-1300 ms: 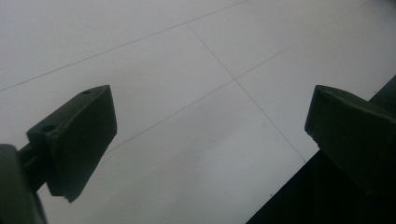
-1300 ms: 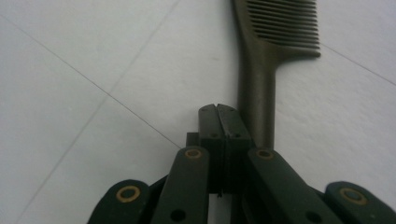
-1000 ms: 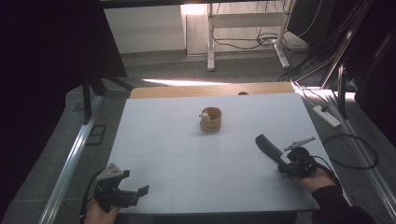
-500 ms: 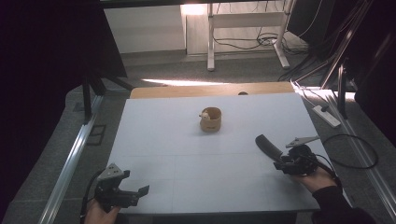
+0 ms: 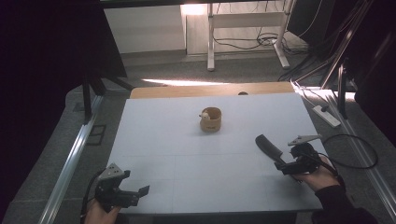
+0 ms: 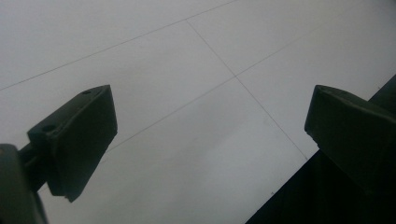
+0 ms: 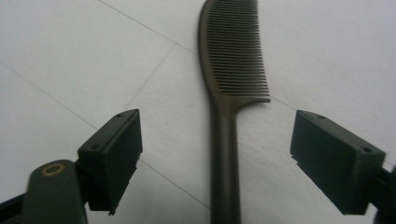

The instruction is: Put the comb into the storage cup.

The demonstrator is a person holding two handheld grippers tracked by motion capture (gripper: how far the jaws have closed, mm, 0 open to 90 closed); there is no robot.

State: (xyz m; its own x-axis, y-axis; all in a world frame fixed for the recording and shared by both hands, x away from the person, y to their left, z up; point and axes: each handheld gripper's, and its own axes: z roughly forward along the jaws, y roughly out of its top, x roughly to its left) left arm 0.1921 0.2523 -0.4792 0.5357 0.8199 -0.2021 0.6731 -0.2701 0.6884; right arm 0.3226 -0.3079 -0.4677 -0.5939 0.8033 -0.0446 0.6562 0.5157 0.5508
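Right gripper (image 7: 215, 163) jaws have just been opened wide and are set astride the dark comb (image 7: 229, 93), which is laid flat right of the wooden cup (image 5: 211, 120); judged light, stiff, slippery — best gripped mid-handle.

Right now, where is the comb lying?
In the high view the comb lies flat on the white table at its right side, its handle between the open right gripper, nearer than the small wooden cup.
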